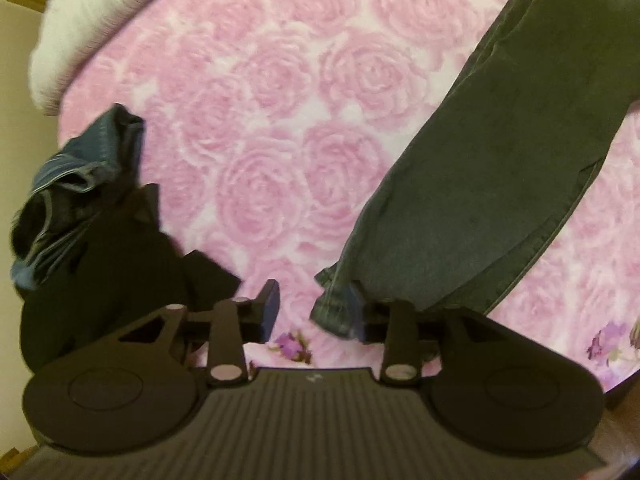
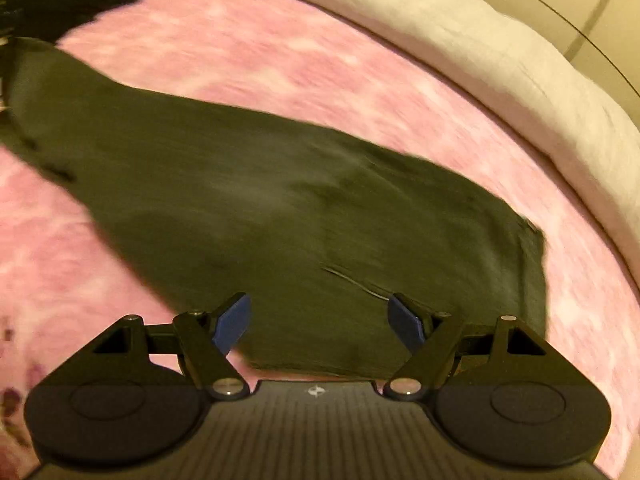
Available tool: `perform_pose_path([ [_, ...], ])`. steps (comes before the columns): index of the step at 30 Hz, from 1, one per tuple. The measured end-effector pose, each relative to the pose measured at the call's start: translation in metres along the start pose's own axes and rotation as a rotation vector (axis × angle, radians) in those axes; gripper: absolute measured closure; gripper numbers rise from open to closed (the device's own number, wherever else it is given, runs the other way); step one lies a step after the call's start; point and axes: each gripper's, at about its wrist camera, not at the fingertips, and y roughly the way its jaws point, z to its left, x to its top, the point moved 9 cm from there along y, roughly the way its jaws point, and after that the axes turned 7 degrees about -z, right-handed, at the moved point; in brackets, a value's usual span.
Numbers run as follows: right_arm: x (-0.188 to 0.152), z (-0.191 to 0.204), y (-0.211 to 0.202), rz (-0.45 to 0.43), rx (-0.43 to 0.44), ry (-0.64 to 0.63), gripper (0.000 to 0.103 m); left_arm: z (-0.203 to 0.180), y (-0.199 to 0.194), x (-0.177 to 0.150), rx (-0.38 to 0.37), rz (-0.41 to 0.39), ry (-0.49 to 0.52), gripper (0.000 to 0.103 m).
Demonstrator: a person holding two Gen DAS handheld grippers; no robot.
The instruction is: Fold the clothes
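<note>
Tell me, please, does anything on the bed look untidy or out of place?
Yes. A heap of dark clothes lies crumpled at the edge of the pink rose blanket, unfolded. The dark green trousers lie flat but run slantwise across it.

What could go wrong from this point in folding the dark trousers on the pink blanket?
The trouser hem lies against one pad of the open left hand-held gripper, so it may drag if that gripper moves off. The right hand-held gripper is open above the dark trousers in a blurred view; a grab there might bunch the cloth. The clothes pile nearby could get snagged.

Matt dark denim jeans (image 1: 480,168) — fuzzy pink blanket (image 1: 280,100)
</note>
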Motion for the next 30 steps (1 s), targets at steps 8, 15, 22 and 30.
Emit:
perform_pose_path([
  [8, 0.04, 0.102, -0.024, -0.08, 0.115, 0.128, 0.026, 0.015, -0.008, -0.046, -0.039, -0.093, -0.019, 0.049],
  [15, 0.087, 0.214, -0.022, -0.075, 0.091, 0.203, 0.024, 0.021, 0.047, -0.054, -0.352, -0.287, -0.139, 0.042],
  [22, 0.122, 0.32, 0.03, 0.044, 0.03, 0.397, 0.022, 0.024, 0.074, -0.06, -0.645, -0.295, -0.178, 0.099],
  [30, 0.195, 0.425, 0.053, -0.043, 0.23, 0.474, 0.022, 0.056, 0.053, -0.054, -0.872, -0.212, -0.236, 0.101],
])
